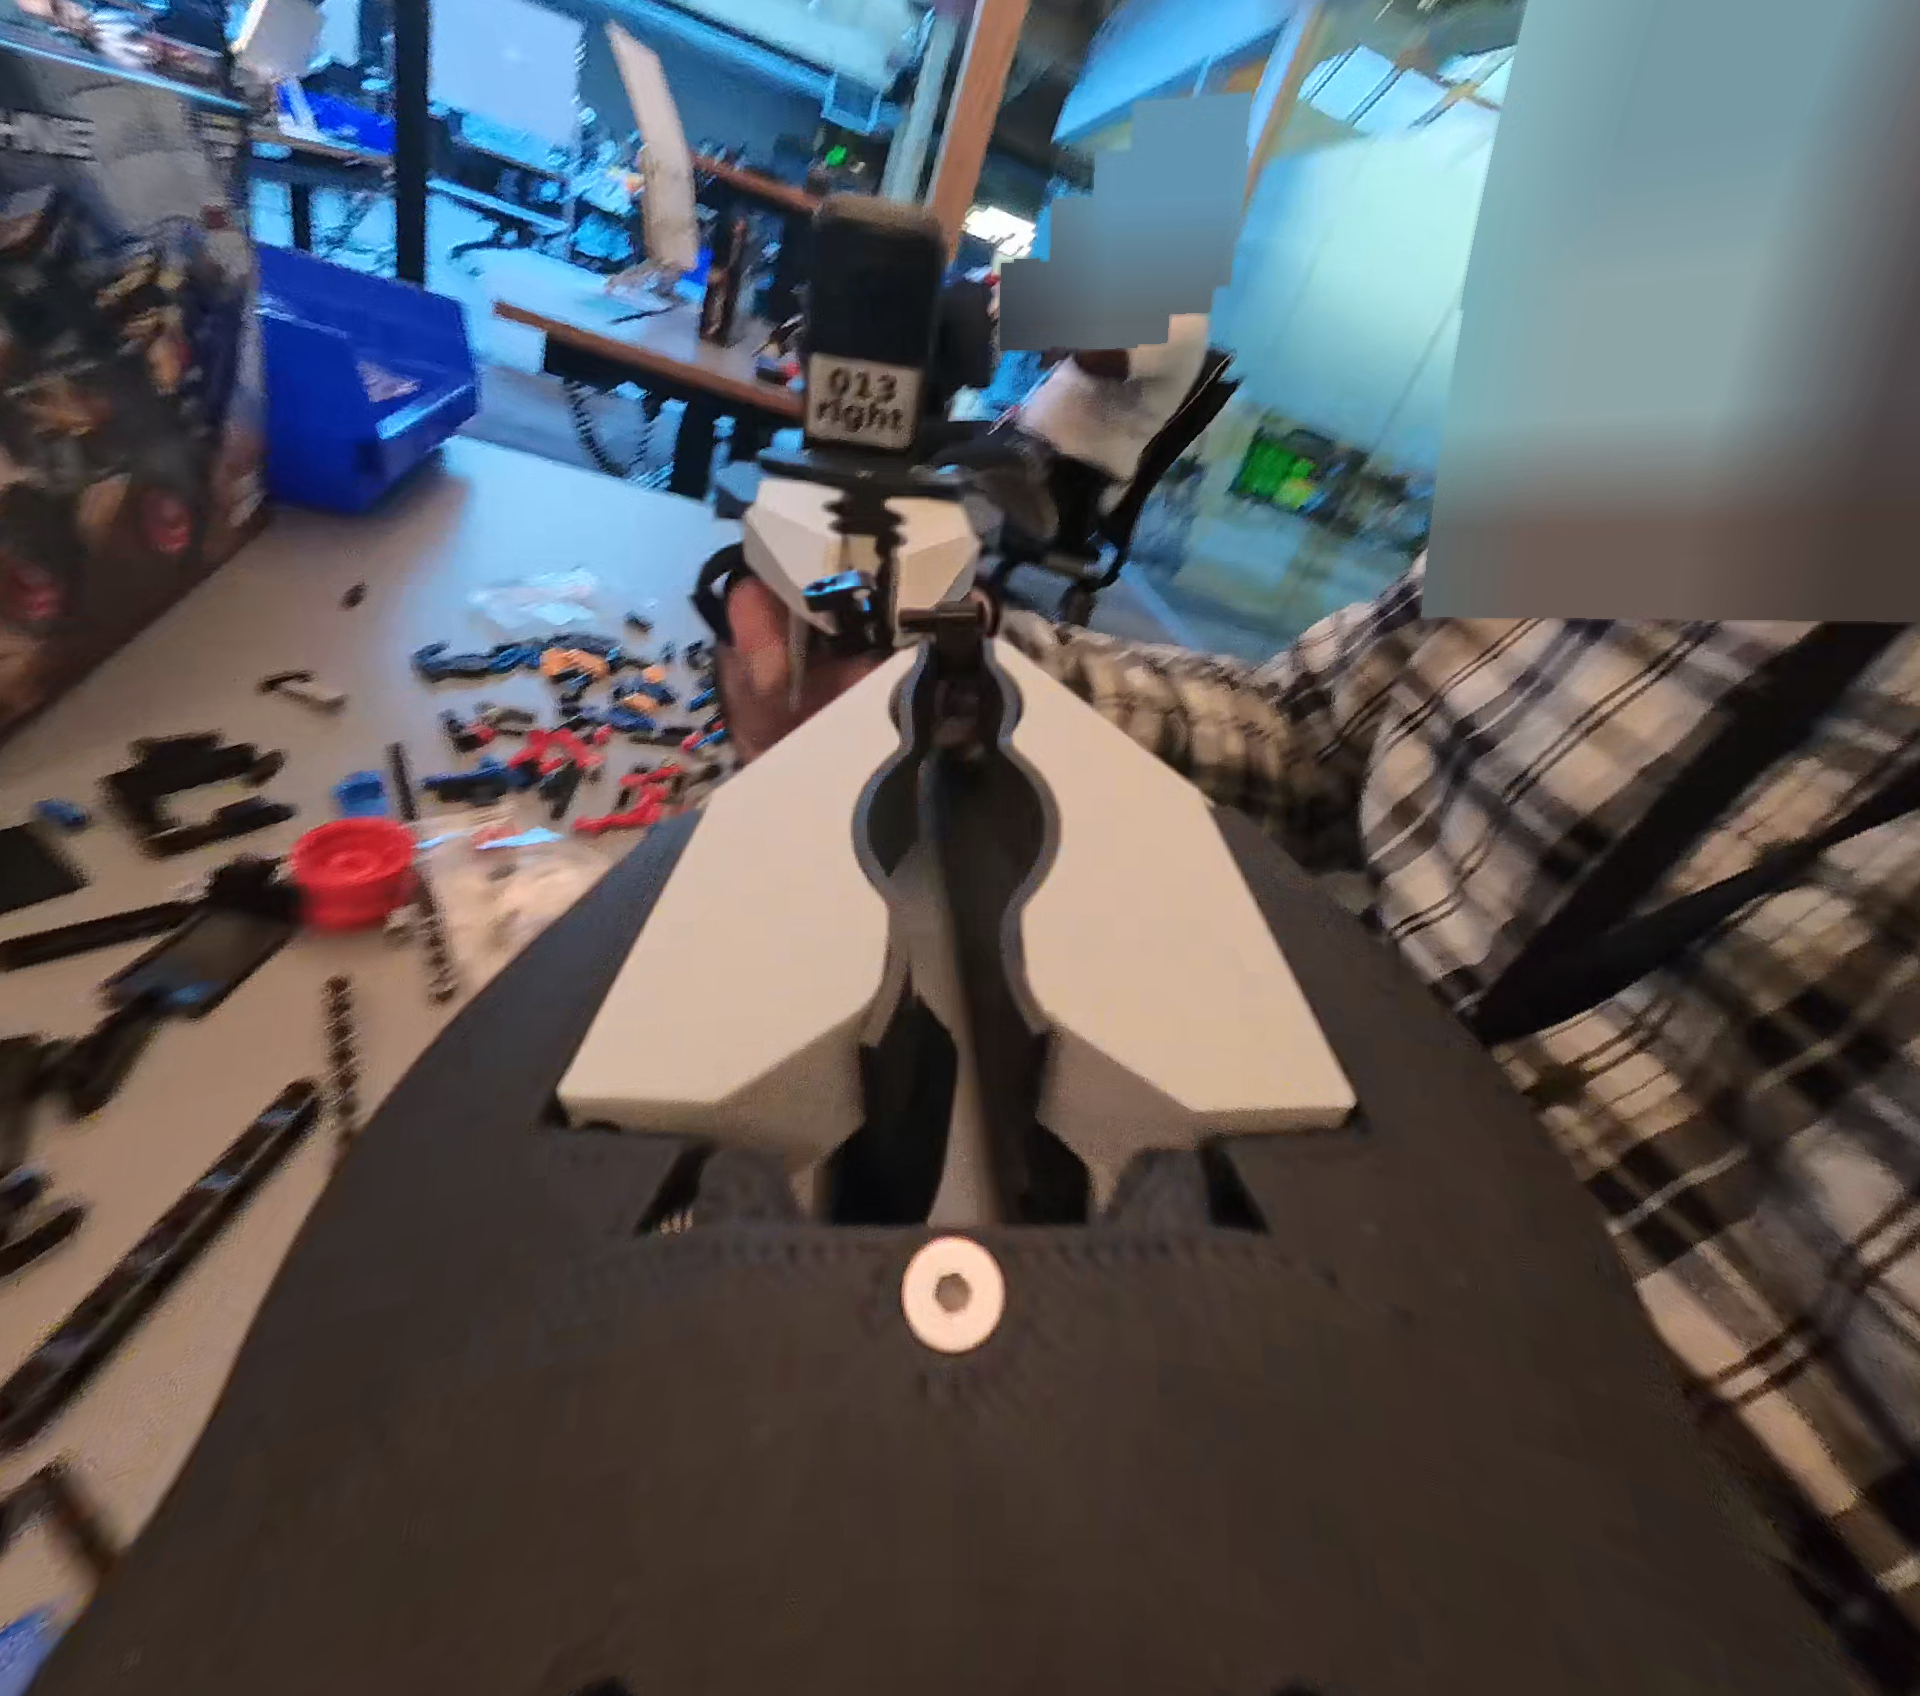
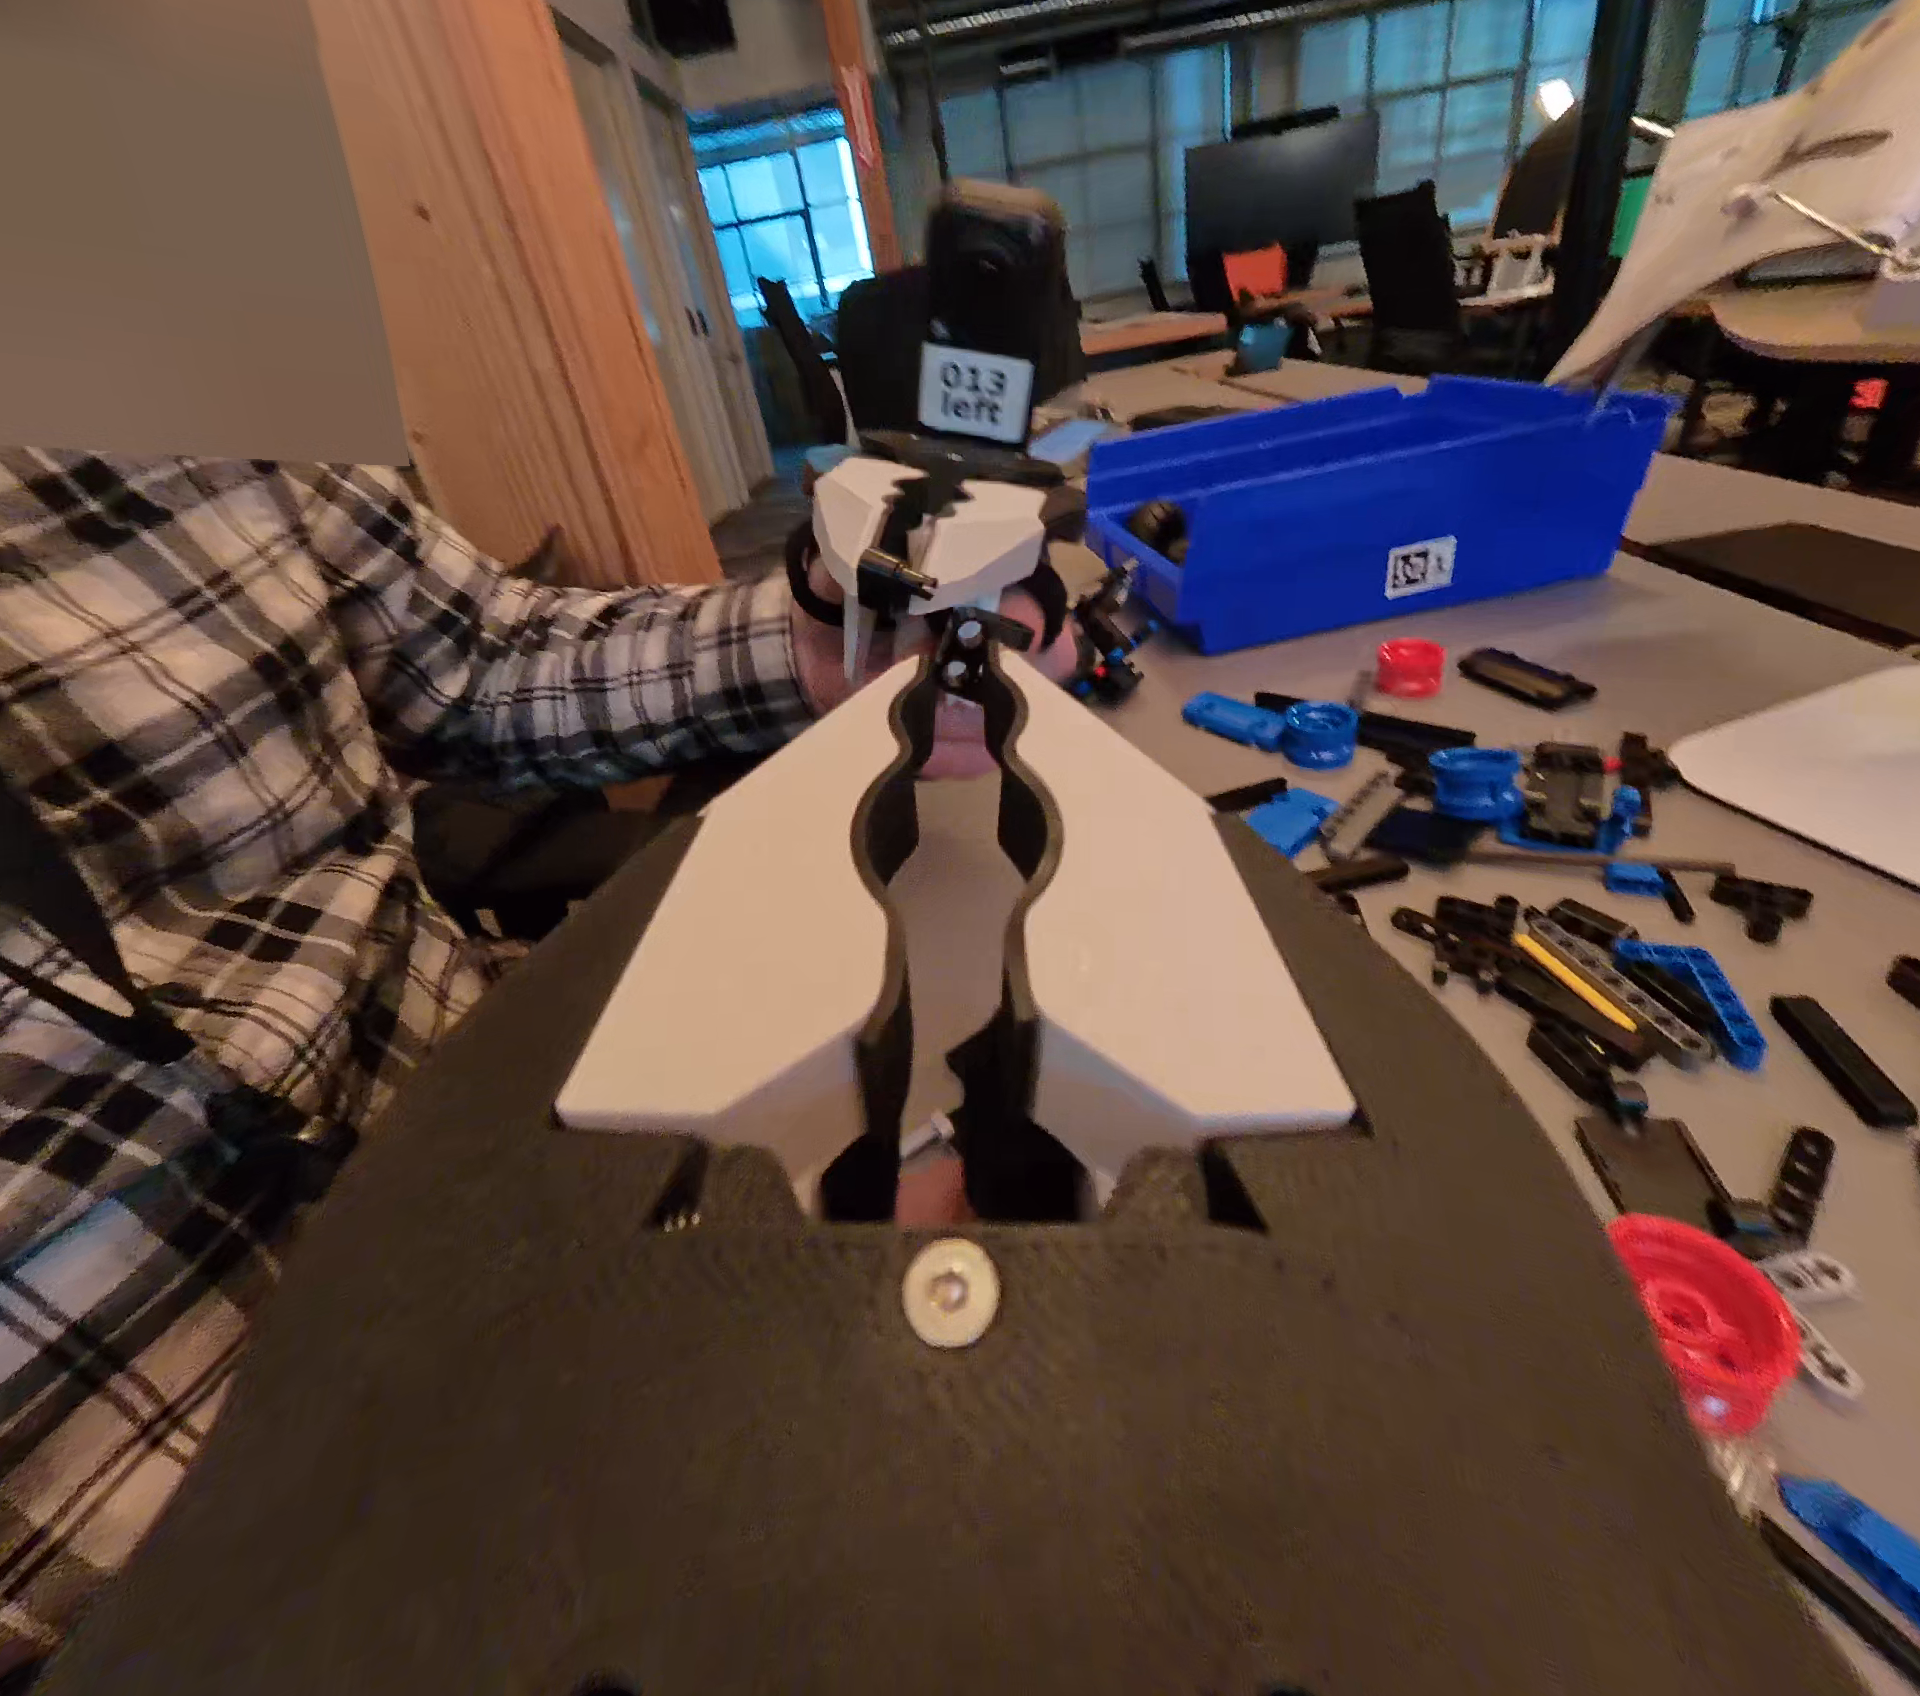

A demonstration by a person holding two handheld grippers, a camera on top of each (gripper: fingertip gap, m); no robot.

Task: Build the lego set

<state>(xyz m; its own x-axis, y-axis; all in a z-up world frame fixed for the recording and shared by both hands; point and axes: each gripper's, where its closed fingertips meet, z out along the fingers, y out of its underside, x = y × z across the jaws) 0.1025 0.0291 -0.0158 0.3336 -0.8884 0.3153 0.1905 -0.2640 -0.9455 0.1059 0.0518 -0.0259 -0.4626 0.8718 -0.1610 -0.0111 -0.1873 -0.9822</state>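
The left gripper is clamped at its tips on a small black lego piece with a short crosswise peg. Facing it, the right gripper pinches a black holed lego beam, glossy with round pin holes, touching the left's part between the two tips. Beyond the right claw to its right, loose lego parts in blue, black and red lie on the grey table, near a blue bin
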